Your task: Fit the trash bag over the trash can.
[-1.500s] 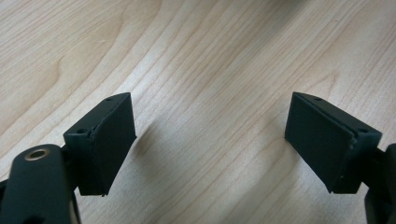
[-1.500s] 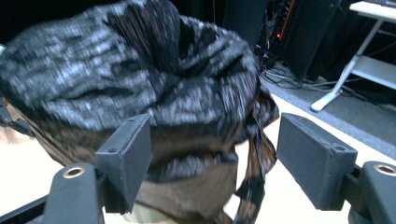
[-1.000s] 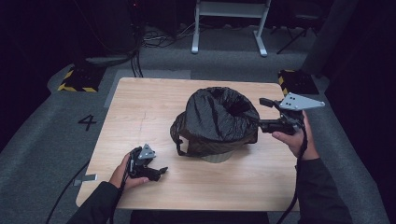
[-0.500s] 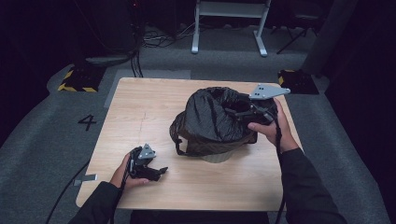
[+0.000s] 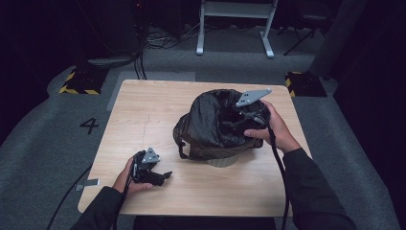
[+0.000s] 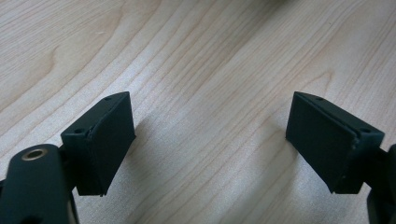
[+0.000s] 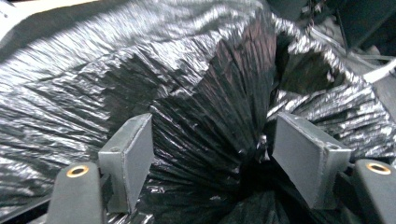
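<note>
Since a second ago the right gripper [image 5: 235, 120] has travelled from the table's right edge inward to the black bag [image 5: 210, 124] and now sits against the bag's upper right side, at about two o'clock from the bag's middle. The left gripper [image 5: 163, 175] has not moved.

The bag is crumpled, glossy plastic, standing in a heap slightly right of the table's centre. It seems to line a pale round bin [image 5: 222, 161], of which only a sliver of base peeks out at six o'clock under the bag. A loose loop of plastic hangs off the bag at about eight o'clock.

In the right gripper view, the right gripper's jaws stand wide, one on each side of a ridge of pleated plastic [image 7: 210, 126]. The pads do not press on it, and a dark gap shows beside the right-hand pad [image 7: 303, 158]. Its grey plate [image 5: 253, 97] tilts above the bag's mouth.

The left gripper rests low over the wooden table [image 5: 143, 110] at about seven o'clock from the bag, well apart from it, near the front left edge. Its jaws are wide apart too, with only bare wood grain between them in the left gripper view.

A number four [image 5: 89, 125] is marked on the grey floor at nine o'clock from the table.
</note>
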A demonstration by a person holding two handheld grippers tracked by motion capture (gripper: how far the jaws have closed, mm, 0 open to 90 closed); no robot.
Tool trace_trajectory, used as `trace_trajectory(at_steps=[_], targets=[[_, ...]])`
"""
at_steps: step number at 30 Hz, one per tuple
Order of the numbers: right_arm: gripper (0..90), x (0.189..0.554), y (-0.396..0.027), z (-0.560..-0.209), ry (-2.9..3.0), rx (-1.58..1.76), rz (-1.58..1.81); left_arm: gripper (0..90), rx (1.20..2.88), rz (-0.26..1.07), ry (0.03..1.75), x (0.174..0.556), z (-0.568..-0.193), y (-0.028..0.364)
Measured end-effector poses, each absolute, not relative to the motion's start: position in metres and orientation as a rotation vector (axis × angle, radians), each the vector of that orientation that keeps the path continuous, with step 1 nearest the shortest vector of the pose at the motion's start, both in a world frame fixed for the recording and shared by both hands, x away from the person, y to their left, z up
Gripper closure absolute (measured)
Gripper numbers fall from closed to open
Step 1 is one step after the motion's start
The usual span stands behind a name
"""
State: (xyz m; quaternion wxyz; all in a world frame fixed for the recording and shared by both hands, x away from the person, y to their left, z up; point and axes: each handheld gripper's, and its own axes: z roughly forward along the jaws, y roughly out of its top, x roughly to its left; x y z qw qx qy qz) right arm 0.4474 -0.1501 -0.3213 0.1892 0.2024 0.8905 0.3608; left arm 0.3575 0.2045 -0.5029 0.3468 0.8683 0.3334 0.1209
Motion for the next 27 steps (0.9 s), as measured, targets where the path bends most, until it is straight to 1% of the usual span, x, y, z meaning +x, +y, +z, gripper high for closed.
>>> trace_trajectory(at_steps=[12, 27], targets=[[29.7, 0.461, -0.138, -0.333, 2.734, 0.558, 0.739, 15.7, 2.253, 0.314, 0.865, 0.357, -0.503, 0.205], [24.7, 0.473, -0.127, -0.34, 2.85, 0.579, 0.384, 15.7, 2.252, 0.314, 0.865, 0.357, -0.503, 0.204]])
